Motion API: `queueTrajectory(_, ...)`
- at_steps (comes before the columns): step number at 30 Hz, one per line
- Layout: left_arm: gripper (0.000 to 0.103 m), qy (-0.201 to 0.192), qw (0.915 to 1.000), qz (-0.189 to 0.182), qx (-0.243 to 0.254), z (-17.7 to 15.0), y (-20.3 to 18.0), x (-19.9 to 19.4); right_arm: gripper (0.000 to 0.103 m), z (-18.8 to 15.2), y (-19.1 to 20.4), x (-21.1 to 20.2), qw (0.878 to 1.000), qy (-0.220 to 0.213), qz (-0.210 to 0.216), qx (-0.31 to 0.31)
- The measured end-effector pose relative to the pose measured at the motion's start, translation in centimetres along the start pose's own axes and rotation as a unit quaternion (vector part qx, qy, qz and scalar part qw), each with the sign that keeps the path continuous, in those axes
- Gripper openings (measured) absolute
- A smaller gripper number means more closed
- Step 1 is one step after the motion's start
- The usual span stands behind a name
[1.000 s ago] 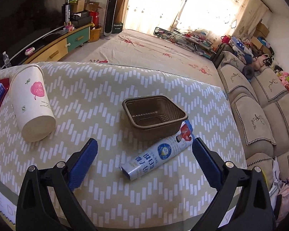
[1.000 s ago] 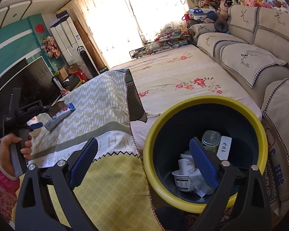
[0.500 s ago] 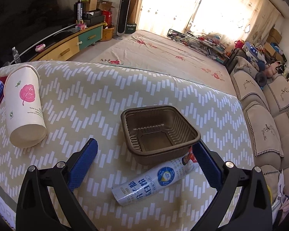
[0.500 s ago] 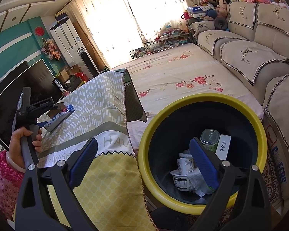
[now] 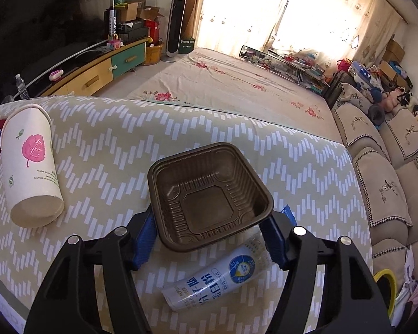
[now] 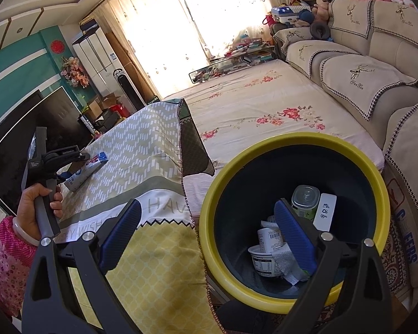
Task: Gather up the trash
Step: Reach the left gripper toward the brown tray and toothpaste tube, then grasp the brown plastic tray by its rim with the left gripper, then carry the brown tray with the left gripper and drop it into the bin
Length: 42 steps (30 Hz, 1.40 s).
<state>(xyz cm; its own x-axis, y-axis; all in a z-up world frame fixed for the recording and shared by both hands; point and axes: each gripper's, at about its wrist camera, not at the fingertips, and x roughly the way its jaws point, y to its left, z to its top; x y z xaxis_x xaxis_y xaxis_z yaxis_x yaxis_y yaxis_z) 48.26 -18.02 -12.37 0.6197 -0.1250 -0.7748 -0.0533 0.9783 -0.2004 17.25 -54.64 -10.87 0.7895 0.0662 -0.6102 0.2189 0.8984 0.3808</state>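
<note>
While left tool (image 5: 210, 232) clamps one brown tray (image 5: 209, 194), right tool (image 6: 206, 235) gapes; one cup (image 5: 30, 167), one tube (image 5: 220, 275) on table.

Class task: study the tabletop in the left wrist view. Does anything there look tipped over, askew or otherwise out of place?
Yes. The paper cup lies tipped on its side, and a white tube lies flat, partly under the brown tray held in the left gripper.

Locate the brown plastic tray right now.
Left wrist view, centre: brown plastic tray sits between the left gripper fingers, just above the white tube, right of the paper cup.
</note>
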Motion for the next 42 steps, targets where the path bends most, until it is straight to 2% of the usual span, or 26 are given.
queueTrajectory(6,0.065,-0.013,0.9998,-0.008,0.012,-0.6,1.2,-2.1,0.091,-0.1,0.7,-0.1,1.0,-0.001,0.007,-0.006)
queueTrajectory(10,0.065,-0.026,0.9992,-0.019,0.024,-1.8,2.0,-4.8,0.091,0.0,1.2,-0.5,1.0,-0.005,0.011,-0.012)
queueTrajectory(14,0.065,-0.046,0.997,-0.026,0.056,-3.1,2.1,-8.3,0.091,-0.1,1.7,-1.1,1.0,-0.009,0.015,-0.017)
queueTrajectory(20,0.065,-0.047,0.9891,-0.063,0.125,-7.0,-0.2,-13.7,0.091,-0.2,1.2,-2.8,1.0,-0.023,0.007,-0.02)
queueTrajectory(25,0.065,-0.036,0.9766,-0.12,0.175,-11.0,-4.6,-17.3,0.091,-0.4,-1.6,-5.2,0.999,-0.041,-0.021,0.0)
queueTrajectory(32,0.066,-0.002,0.9529,-0.195,0.232,-16.8,-14.6,-19.4,0.091,-1.0,-6.7,-8.7,0.996,-0.063,-0.056,0.036)
queueTrajectory(36,0.066,0.026,0.9402,-0.221,0.258,-19.9,-20.3,-19.0,0.091,-1.3,-9.4,-10.5,0.993,-0.076,-0.074,0.056)
queueTrajectory(42,0.066,0.064,0.926,-0.227,0.295,-22.6,-27.5,-15.7,0.091,-2.0,-12.9,-11.6,0.99,-0.08,-0.084,0.081)
